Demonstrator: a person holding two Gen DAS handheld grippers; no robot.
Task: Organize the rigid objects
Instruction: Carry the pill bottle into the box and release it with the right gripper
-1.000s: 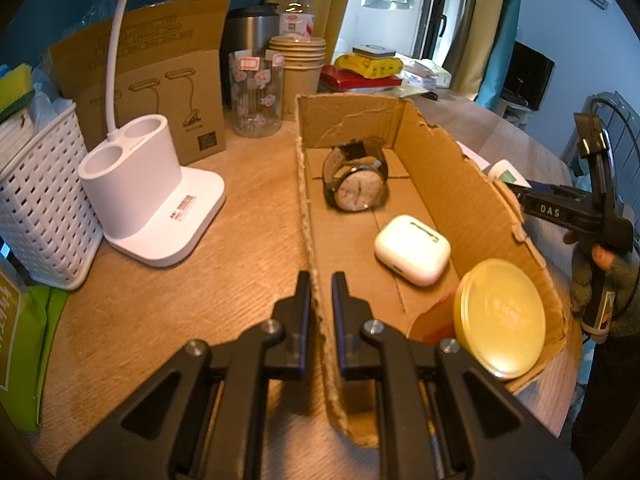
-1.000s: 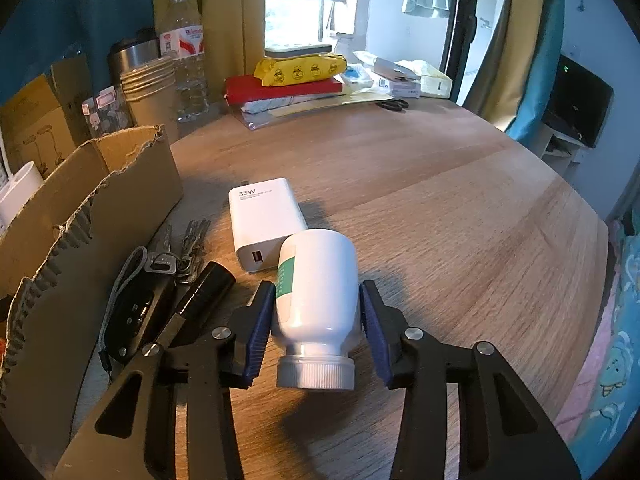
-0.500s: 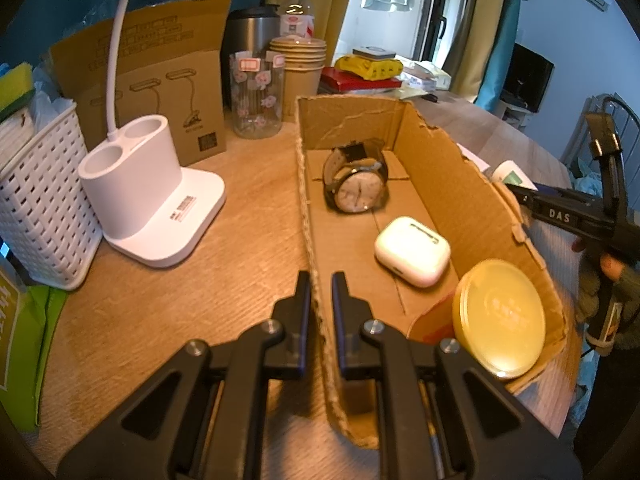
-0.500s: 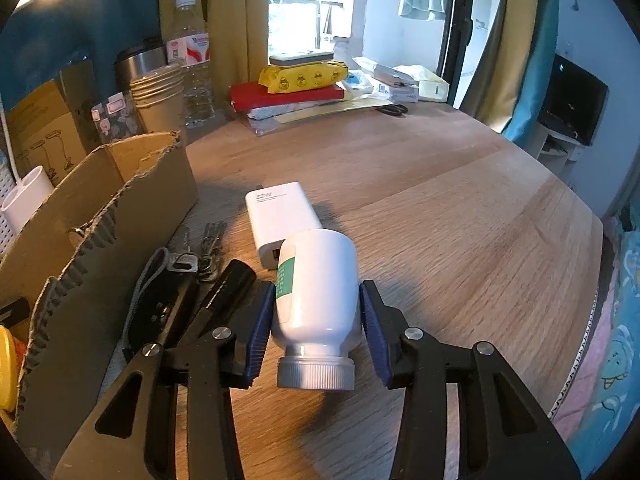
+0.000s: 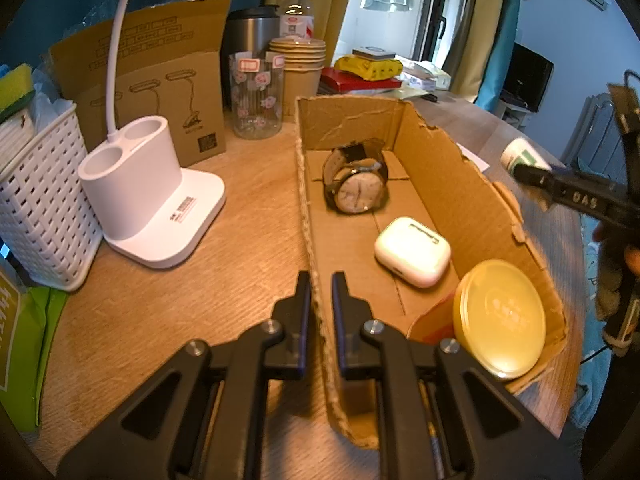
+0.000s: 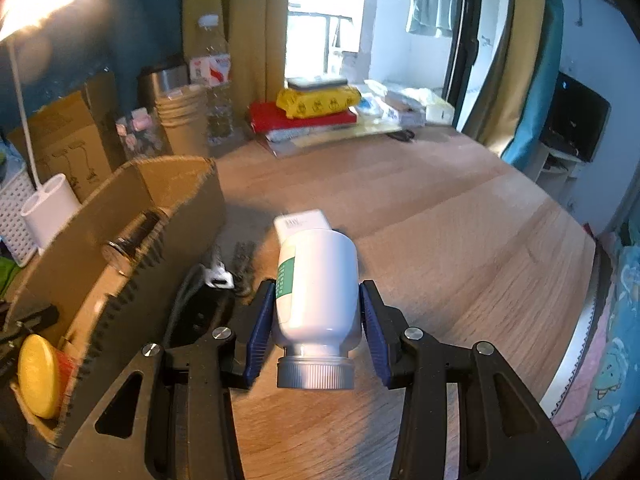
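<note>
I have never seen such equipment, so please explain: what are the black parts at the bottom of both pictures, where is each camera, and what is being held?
There is no robot. A person holds one two-finger gripper in each hand, and each carries a camera looking forward along its jaws.

The left view shows the left gripper pinching the wall of a cardboard box. Inside lie a wristwatch, a white earbud case and a yellow-lidded container. A white lamp base stands beside it.

The right view shows the right gripper holding a white bottle above the wooden table. A white charger, partly hidden, lies behind the bottle.
</note>
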